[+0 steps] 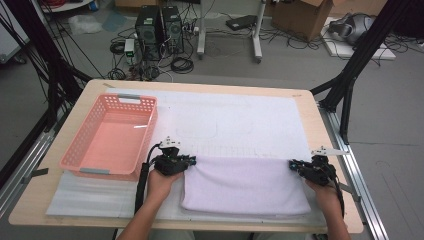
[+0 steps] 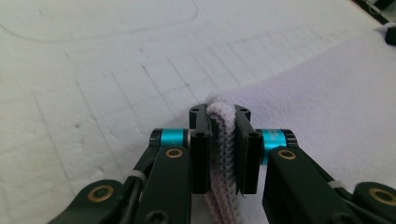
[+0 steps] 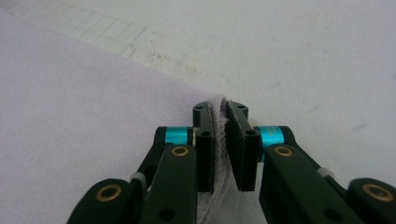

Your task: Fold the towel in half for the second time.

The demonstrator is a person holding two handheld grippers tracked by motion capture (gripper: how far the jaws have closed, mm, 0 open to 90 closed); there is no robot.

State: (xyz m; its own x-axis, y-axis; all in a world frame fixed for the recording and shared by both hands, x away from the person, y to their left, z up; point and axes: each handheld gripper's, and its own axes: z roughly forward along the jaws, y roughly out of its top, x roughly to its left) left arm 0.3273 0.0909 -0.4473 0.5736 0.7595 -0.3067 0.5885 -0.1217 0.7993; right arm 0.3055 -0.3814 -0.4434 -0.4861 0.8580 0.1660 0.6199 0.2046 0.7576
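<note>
I take the pink basket (image 1: 111, 136) as my landmark. It sits at the far left of the tabletop (image 1: 320, 127), its left rim close to that edge, and a white mat (image 1: 240, 120) covers most of the surface to its right. Beyond the basket's right wall the mat lies bare all the way to the far edge, so there is open room ahead of both hands. The near and right margins are tighter: the mat's near edge runs close to the tabletop's front, and the right side ends at a metal rail.

The towel (image 1: 247, 185) lies flat to the right of the basket, nearer to me than the basket's far end, a pale lilac rectangle folded into a double layer with a rounded near edge. Its surface looks soft and fine-looped, with a ribbed hem showing where it is pinched.

My left claw (image 1: 191, 160) is just beside the basket's near right corner, and it is clamped on the towel's far left corner; in the left gripper view the pads squeeze the doubled hem (image 2: 223, 140) tightly. My right claw (image 1: 292, 165) is well apart from the basket, at the towel's far right corner, and it too is closed on the cloth, the edge (image 3: 220, 135) bunched between its pads. Both corners rest low on the mat.
</note>
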